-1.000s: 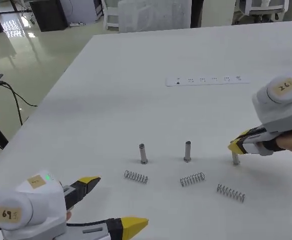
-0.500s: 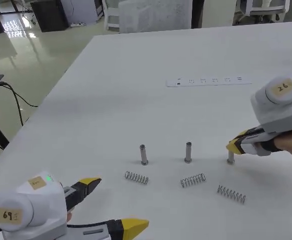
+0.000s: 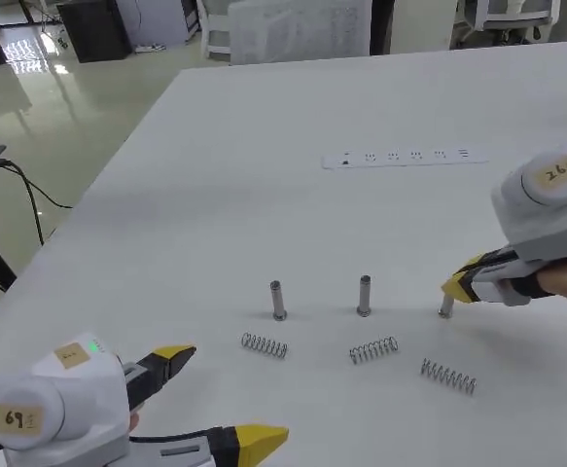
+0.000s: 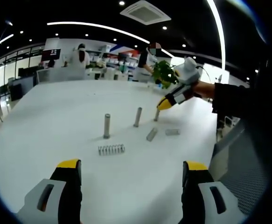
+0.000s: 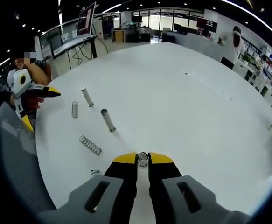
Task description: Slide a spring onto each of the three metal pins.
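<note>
1. Since none of the three pins carries a spring, we judge the task to be at its very start, with all three slides left to do.
2. Low in the middle of the head view, the left pin and the middle pin stand upright and bare on the white table. The right pin stands in line with them, nearer the right edge.
3. The right gripper reaches in from the right edge with its jaws closed on the top of the right pin (in the right gripper view the pin's head sits pinched between the yellow tips).
4. All three springs lie flat on the table, each just below its pin in the head view and not touching it: the left spring, the middle spring and the right spring.
5. At the lower left of the head view the left gripper hovers with its jaws spread wide, holding nothing. Its own view has bare table between the tips and the left spring nearest ahead.
6. A power strip lies in the upper middle of the head view, well apart from the work.
7. As we read it, every spring remains to be picked up, turned on end and threaded over a pin. The right gripper seems to be steadying the right pin, so we guess a spring comes next.
</note>
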`<action>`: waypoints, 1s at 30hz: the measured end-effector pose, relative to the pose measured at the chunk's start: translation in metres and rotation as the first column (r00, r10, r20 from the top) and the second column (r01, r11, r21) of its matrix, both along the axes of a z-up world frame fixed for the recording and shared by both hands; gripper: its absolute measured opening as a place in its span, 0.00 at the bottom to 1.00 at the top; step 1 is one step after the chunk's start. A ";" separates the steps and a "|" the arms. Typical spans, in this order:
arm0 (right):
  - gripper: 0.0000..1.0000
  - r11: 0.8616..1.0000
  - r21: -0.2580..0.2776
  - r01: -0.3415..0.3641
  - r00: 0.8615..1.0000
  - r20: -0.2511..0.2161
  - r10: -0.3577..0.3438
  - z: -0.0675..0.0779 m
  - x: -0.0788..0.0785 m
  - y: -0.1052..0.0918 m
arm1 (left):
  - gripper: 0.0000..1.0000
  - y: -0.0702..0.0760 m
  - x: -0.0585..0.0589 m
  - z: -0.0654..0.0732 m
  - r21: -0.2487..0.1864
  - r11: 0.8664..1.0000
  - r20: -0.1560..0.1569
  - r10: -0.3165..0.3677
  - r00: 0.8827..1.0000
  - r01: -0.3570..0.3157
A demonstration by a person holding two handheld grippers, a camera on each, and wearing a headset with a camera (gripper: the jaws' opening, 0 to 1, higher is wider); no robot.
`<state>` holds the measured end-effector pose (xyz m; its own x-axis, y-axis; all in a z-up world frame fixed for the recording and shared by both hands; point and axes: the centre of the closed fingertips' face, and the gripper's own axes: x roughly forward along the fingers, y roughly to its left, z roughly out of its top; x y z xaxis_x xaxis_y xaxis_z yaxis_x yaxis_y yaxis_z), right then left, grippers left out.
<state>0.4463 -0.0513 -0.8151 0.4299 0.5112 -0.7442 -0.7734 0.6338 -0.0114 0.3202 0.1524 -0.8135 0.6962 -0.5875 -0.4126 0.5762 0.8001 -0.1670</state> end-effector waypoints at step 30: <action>0.21 1.000 0.006 -0.026 0.999 0.026 0.026 0.001 0.000 0.000 | 0.87 0.001 0.000 0.000 0.001 1.000 0.000 0.002 1.000 -0.002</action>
